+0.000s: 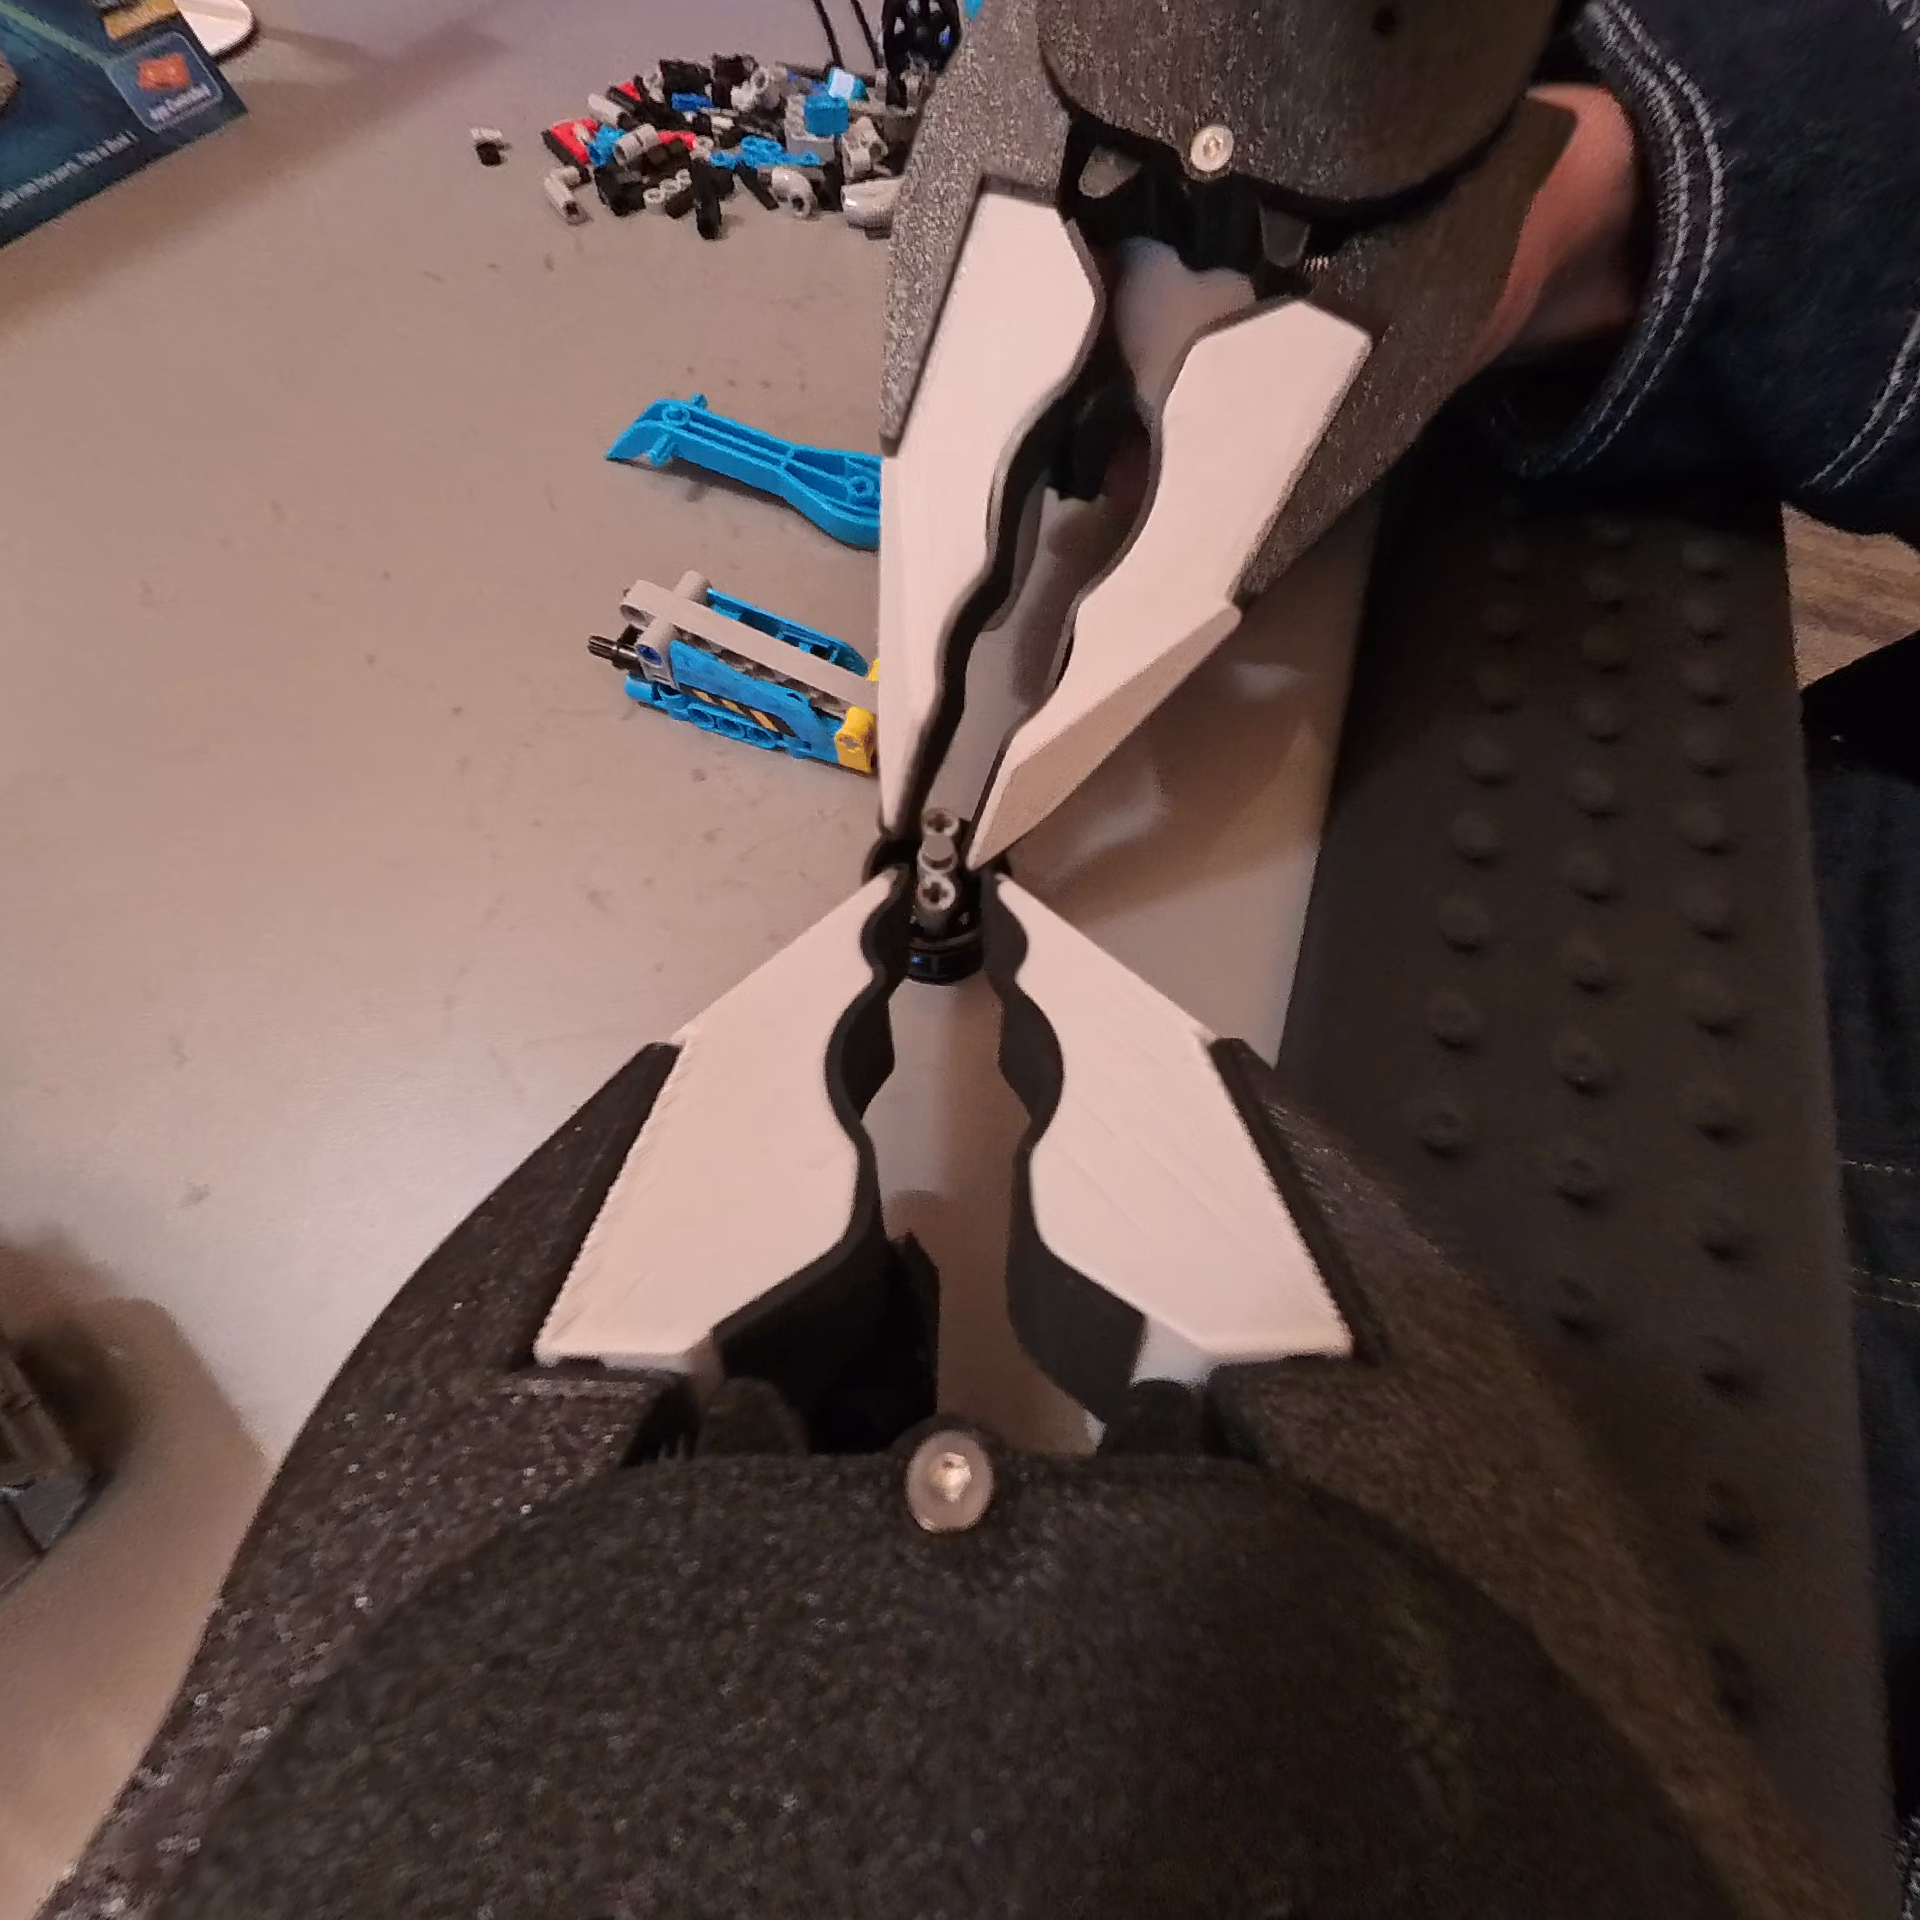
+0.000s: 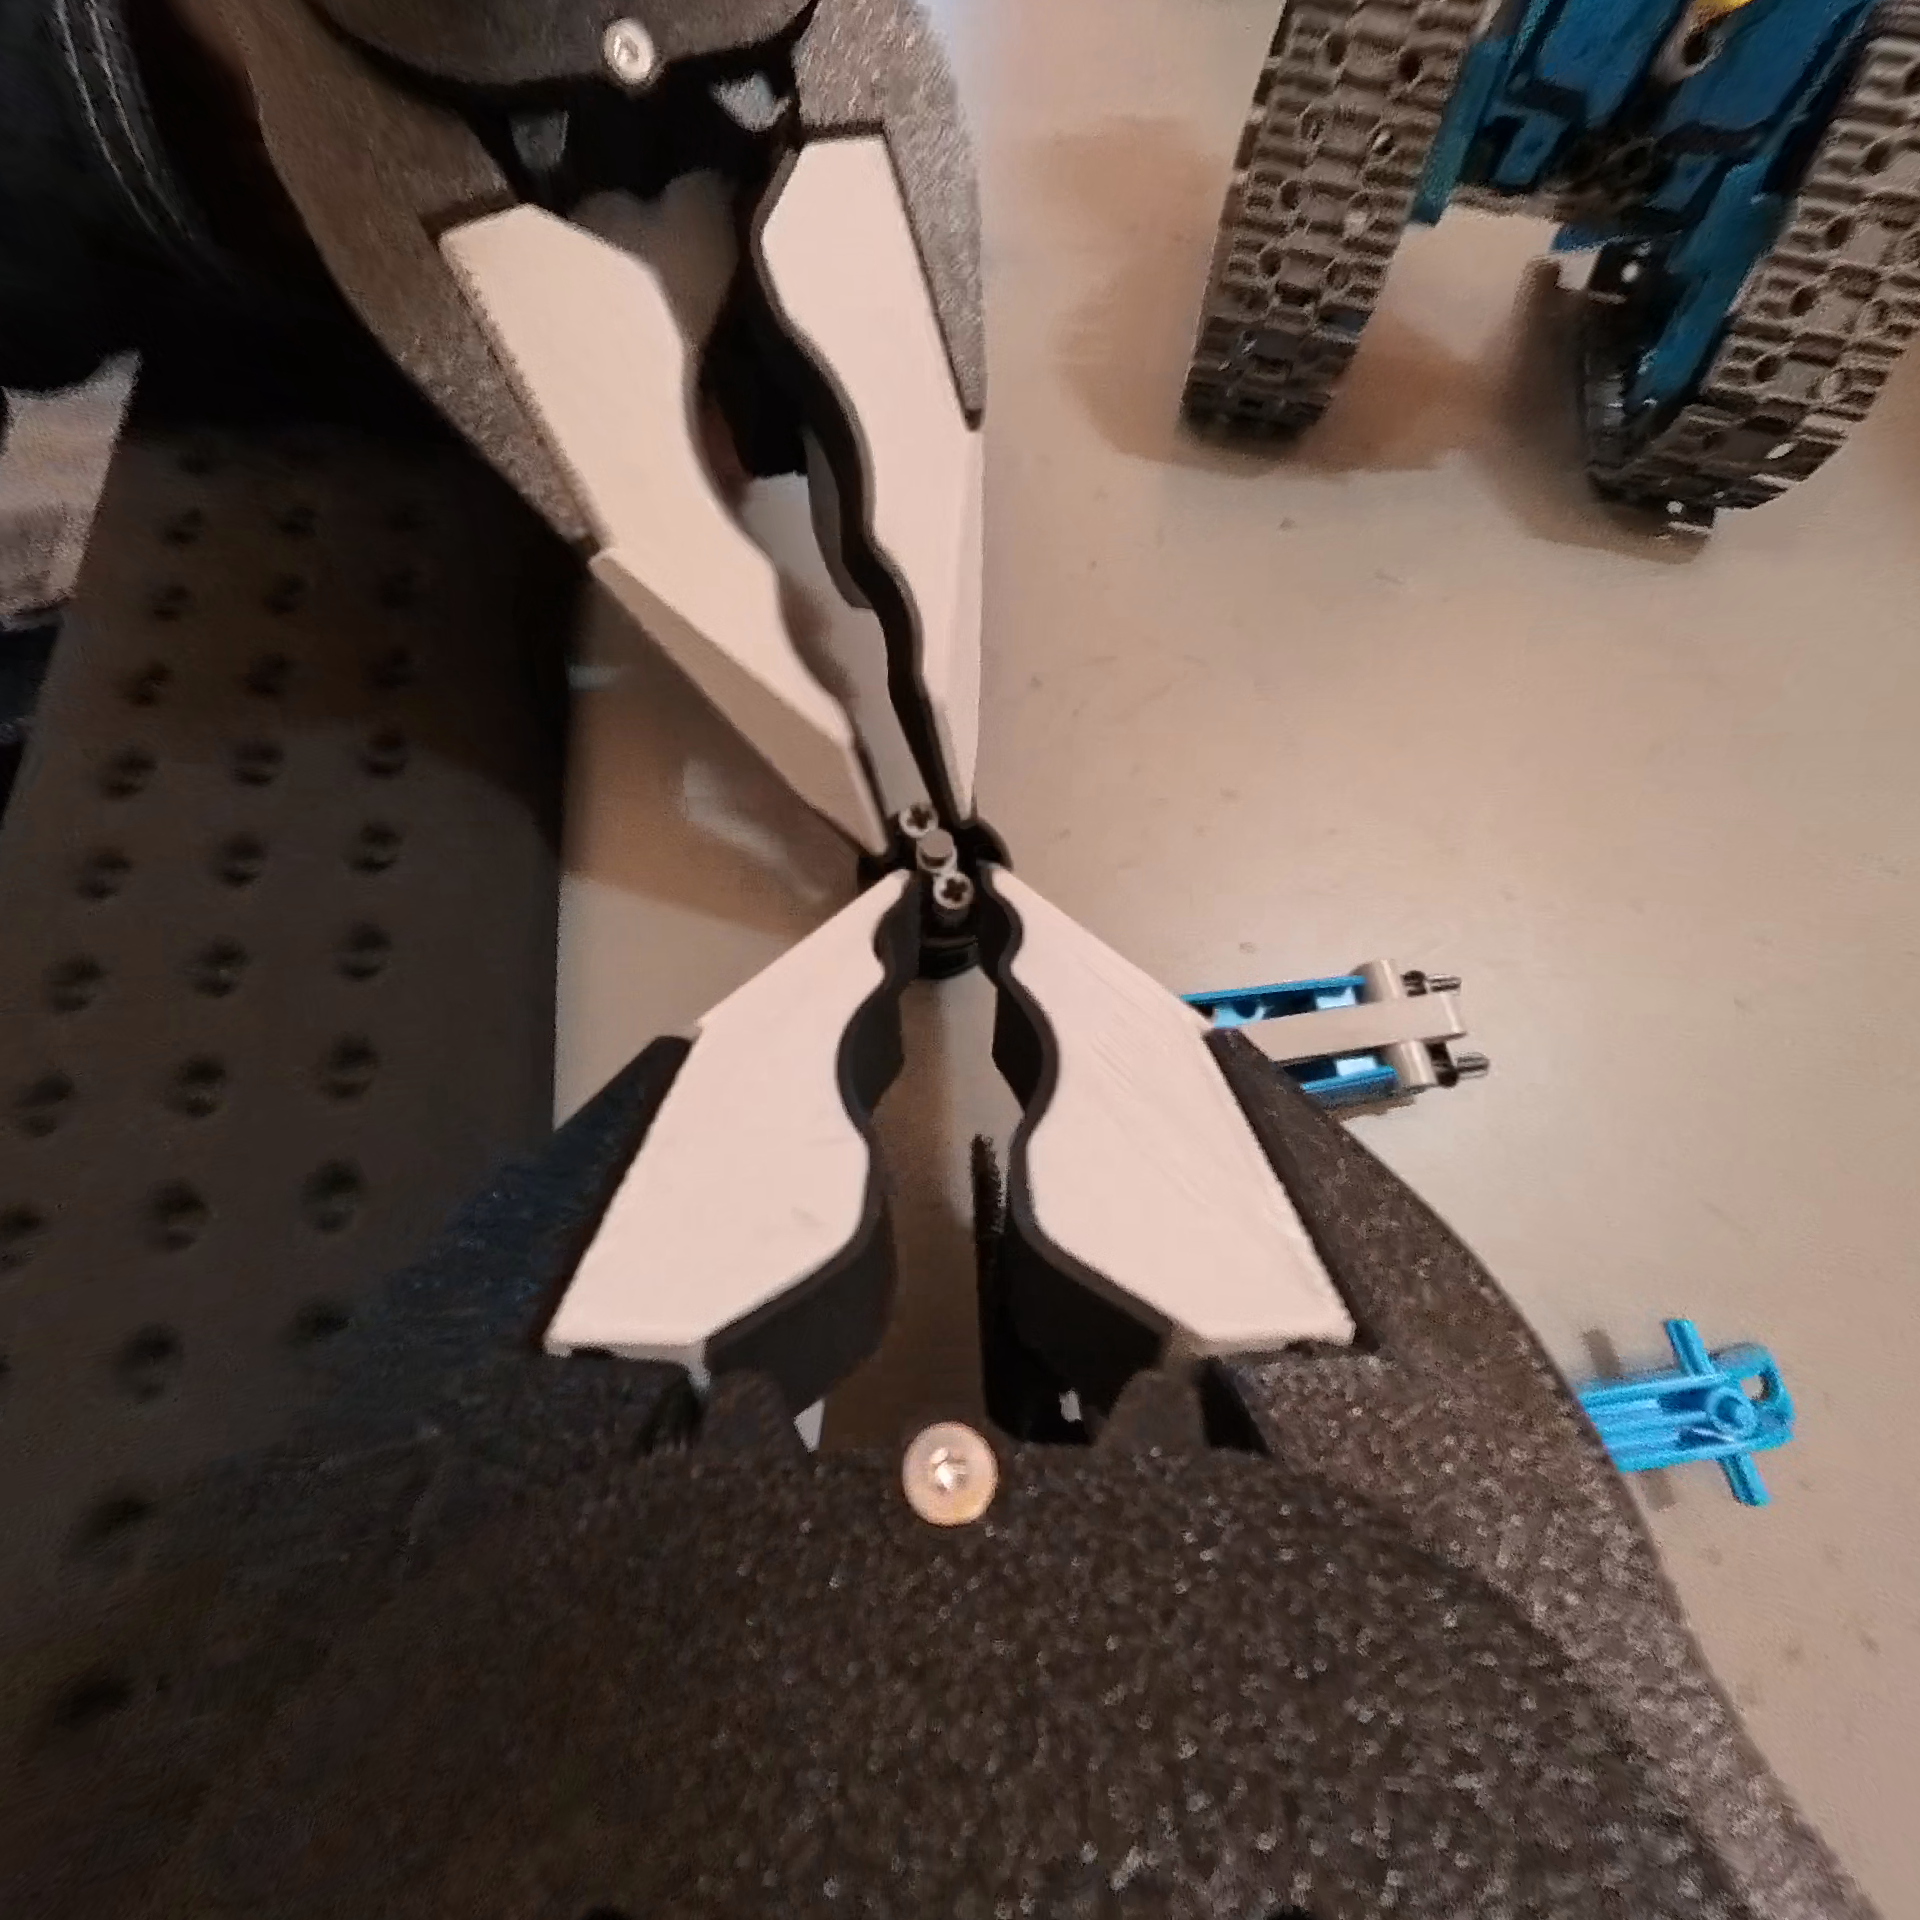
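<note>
My left gripper (image 1: 943,885) and my right gripper (image 2: 943,896) meet tip to tip above the grey table (image 1: 312,727). Between them sits a small grey connector piece (image 1: 940,862) with cross-shaped holes and a black round part (image 1: 943,954) at its end. Both grippers are shut on this piece from opposite ends. The right gripper (image 1: 938,831) comes in from the top of the left wrist view. The left gripper (image 2: 932,821) comes in from the top of the right wrist view, where the grey piece (image 2: 937,854) also shows.
A pile of small bricks (image 1: 727,135), a blue beam (image 1: 758,468) and a blue-grey-yellow subassembly (image 1: 748,675) lie on the table. A tracked blue model (image 2: 1558,260) and a small blue part (image 2: 1683,1413) lie nearby. A black studded mat (image 1: 1558,935) borders the table. A denim sleeve (image 1: 1766,208) shows. The tips of both grippers are at nearly the same place. About 5 centimeters separates my right fingertips from the blue-grey-yellow subassembly (image 1: 748,675).
</note>
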A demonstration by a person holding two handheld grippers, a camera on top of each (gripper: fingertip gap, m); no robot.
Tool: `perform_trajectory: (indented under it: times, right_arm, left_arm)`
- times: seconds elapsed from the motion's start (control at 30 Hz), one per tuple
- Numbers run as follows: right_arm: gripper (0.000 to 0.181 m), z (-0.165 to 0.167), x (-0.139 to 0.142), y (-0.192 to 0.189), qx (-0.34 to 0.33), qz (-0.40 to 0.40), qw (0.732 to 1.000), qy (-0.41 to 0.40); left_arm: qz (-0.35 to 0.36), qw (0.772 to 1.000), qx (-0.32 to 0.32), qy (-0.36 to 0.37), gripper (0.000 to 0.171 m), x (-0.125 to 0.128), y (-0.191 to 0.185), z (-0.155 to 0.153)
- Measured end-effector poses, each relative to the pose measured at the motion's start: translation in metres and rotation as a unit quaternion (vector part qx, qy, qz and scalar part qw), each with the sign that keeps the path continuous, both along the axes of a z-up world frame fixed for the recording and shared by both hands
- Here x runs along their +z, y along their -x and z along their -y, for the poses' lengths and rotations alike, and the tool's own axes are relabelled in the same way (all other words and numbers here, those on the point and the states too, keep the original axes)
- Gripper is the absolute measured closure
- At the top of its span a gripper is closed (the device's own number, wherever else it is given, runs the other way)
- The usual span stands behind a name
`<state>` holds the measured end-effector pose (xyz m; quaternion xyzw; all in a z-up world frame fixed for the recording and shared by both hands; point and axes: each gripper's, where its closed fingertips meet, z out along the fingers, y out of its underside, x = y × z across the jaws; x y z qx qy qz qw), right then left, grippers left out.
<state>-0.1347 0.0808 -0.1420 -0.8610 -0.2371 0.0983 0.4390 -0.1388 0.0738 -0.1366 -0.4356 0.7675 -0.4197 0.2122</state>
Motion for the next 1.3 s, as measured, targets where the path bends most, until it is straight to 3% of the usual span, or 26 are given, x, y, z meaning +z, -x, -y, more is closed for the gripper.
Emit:
perform_trajectory:
  times: [0.43,0.6,0.83,0.97,1.13,1.3]
  right_arm:
    - [0.174,0.002,0.001,0.002,0.012,-0.014,1.000,0.014]
    - [0.174,0.001,0.015,0.001,0.007,-0.062,0.998,-0.003]
    - [0.177,0.000,0.007,0.005,0.018,-0.049,0.999,0.014]
    - [0.177,0.001,0.027,0.006,0.018,-0.146,0.989,0.006]
    - [0.176,0.003,0.028,0.008,0.017,-0.156,0.988,0.005]
    - [0.151,0.005,0.061,-0.008,-0.017,-0.219,0.974,-0.054]
  left_arm:
    - [-0.020,1.000,-0.010,0.008,0.165,-0.004,-0.001,0.001]
    - [-0.020,1.000,-0.011,0.007,0.165,-0.004,-0.001,0.001]
    - [-0.011,1.000,-0.014,0.001,0.165,-0.003,-0.001,0.001]
    - [0.025,0.998,-0.018,0.049,0.165,0.015,-0.001,0.002]
    - [0.016,0.997,-0.030,0.069,0.166,0.017,0.002,0.004]
    - [0.030,0.988,-0.008,0.153,0.166,0.037,0.002,-0.007]
